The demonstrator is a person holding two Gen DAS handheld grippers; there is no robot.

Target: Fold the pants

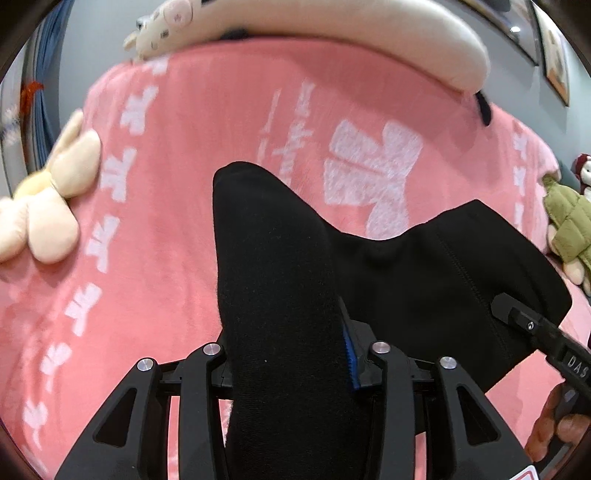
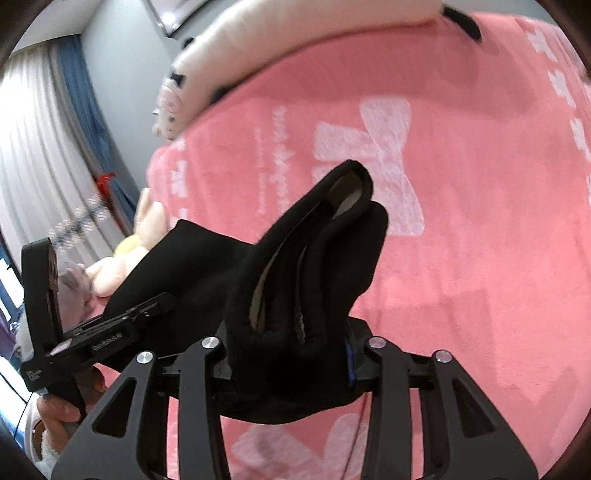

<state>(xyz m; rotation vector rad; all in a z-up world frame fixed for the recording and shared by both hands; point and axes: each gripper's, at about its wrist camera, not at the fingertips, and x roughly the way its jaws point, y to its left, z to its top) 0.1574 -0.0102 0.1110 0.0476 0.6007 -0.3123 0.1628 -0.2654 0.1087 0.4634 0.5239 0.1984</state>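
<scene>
Now two tongs, left tongs [image 1: 291, 354] and right tongs [image 2: 288, 343], each clamp one black pants [image 1: 406, 273].

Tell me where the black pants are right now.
The black pants are lifted above the pink blanket, clamped in both the left gripper and the right gripper, with the fabric spanning between them.

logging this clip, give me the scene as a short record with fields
surface: pink blanket with white bow prints
garment: black pants, lifted off the blanket, held by both grippers
left gripper: shut on a bunched part of the pants
right gripper: shut on the thick, layered edge of the pants
nearby: cream flower plush, green plush, long cream pillow at the far edge
fold state: not yet laid flat
</scene>
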